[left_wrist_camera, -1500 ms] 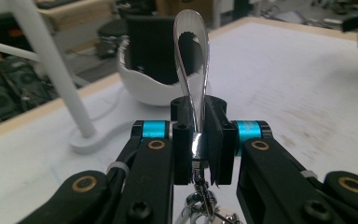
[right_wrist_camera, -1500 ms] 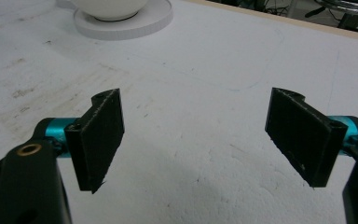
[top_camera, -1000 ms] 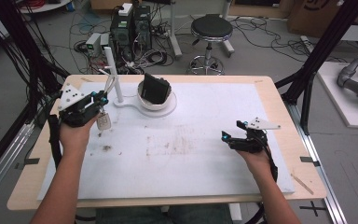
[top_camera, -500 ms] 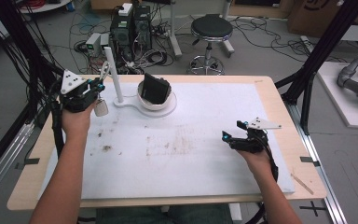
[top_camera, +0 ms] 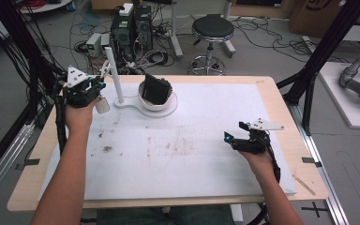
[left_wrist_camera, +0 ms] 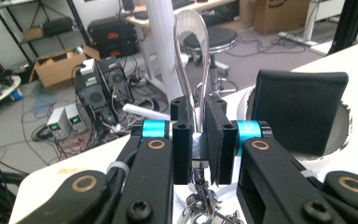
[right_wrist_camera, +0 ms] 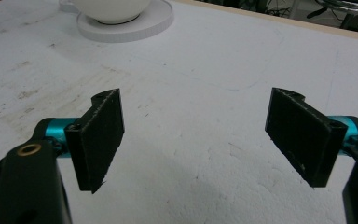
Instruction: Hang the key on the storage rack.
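Note:
My left gripper (top_camera: 99, 85) is at the far left of the table, shut on a shiny metal clip (left_wrist_camera: 192, 56) whose loop rises between the pads. Small rings hang under it in the left gripper view, and a small pale tag (top_camera: 102, 104) dangles below it in the high view. Just beyond the clip stands a white upright post (top_camera: 114, 75) on a flat white base. My right gripper (top_camera: 229, 138) rests low over the white mat at the right, open, with nothing between its jaws (right_wrist_camera: 196, 126).
A white bowl (top_camera: 145, 101) on the same base holds a black block (top_camera: 157, 88). A white mat (top_camera: 183, 159) with dirty marks covers the wooden table (top_camera: 304, 178). Cables, computers and a stool stand on the floor beyond the far edge.
My left gripper has moved away from the person toward the white post, carrying the clip and its hanging tag. The right gripper has stayed put.

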### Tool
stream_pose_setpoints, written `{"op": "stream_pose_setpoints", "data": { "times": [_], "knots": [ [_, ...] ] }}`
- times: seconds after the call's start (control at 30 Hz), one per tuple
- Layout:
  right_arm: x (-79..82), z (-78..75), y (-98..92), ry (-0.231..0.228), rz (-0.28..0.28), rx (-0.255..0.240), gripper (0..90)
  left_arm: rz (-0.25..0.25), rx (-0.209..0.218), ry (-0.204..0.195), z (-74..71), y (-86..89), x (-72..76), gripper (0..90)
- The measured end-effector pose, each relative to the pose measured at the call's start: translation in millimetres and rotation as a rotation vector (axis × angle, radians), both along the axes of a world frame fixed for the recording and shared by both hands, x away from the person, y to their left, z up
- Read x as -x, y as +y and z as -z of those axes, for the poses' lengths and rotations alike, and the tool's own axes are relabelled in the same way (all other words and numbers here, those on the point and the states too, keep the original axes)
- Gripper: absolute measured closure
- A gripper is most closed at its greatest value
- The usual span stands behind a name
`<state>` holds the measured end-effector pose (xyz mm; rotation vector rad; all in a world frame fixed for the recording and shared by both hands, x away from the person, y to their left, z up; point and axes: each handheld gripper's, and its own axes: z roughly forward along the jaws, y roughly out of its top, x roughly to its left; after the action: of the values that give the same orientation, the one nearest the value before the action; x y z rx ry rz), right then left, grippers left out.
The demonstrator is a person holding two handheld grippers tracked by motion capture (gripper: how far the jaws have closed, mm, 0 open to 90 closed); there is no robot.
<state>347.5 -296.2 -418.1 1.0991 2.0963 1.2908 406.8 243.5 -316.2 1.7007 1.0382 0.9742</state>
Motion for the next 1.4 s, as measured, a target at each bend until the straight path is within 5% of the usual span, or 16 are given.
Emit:
{"op": "stream_pose_setpoints", "data": {
  "times": [0.37, 0.5, 0.7, 1.0, 1.23, 1.4],
  "knots": [
    [0.5, 0.5, -2.7, 0.003, 0.006, -0.004, 19.7, -0.026, -0.011, 0.079, 16.8, -0.3, -15.8, 80.7],
    [0.5, 0.4, -2.4, 0.000, 0.003, -0.006, 19.7, -0.046, 0.020, 0.073, 16.6, 1.8, -15.1, 63.2],
    [0.9, -0.3, -2.6, -0.005, 0.001, -0.008, 19.7, -0.026, 0.027, 0.075, 18.9, -1.4, -4.4, 50.1],
    [1.7, -1.4, -4.1, -0.009, 0.007, -0.014, 19.7, 0.104, 0.086, 0.109, 21.7, -3.0, 17.1, 41.3],
    [1.9, -1.5, -4.6, -0.009, 0.012, -0.014, 19.7, 0.253, 0.136, 0.123, 25.8, -5.5, 39.8, 34.0],
    [2.6, -1.7, -5.4, -0.013, 0.009, -0.012, 19.7, 0.338, 0.139, 0.119, 25.9, -10.1, 52.2, 30.3]
  ]
}}
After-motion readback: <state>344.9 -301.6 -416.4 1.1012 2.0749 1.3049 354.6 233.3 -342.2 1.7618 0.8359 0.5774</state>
